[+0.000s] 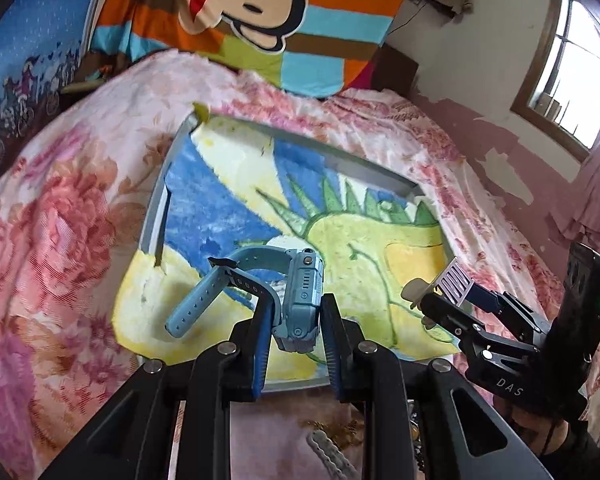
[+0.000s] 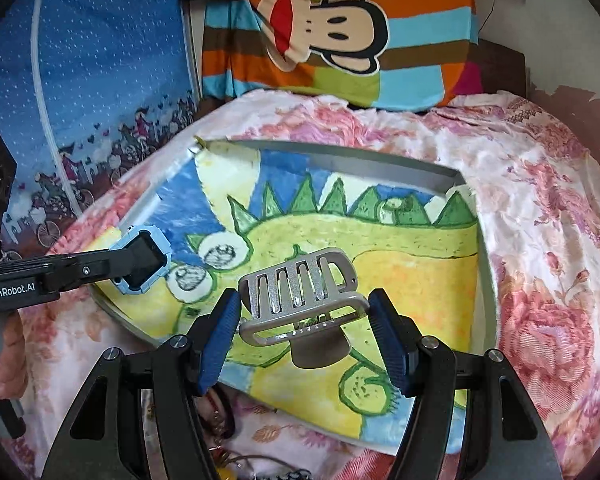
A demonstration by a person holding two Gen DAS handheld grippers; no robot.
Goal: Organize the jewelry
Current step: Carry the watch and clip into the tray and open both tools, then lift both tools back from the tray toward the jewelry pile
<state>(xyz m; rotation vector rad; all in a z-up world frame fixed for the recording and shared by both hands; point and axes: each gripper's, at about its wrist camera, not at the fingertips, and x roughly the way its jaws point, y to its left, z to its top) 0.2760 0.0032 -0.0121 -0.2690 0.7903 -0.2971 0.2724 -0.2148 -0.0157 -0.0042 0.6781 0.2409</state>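
Over dinosaur tray (image 1: 156,216), strapped blue watch (image 1: 300,300), ridged silver hair claw (image 2: 300,304), both seemingly gripped

Matt blue plastic watch (image 1: 300,300), silvery satin hair clip (image 2: 300,300), fuzzy cloth mat (image 2: 420,280), floral blanket (image 1: 60,220)

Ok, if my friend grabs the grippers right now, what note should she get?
Left gripper: shut on the blue watch, held above the tray.
Right gripper: holds the grey hair clip between its pads, also above the tray.
The tray sits on the flowery blanket, lined with a dinosaur towel; no jewelry lies on the towel yet.
Done: both items picked up.
Left: set the watch and clip down in the tray, then fetch the other pieces lying near you below the tray; they are too hidden to name.
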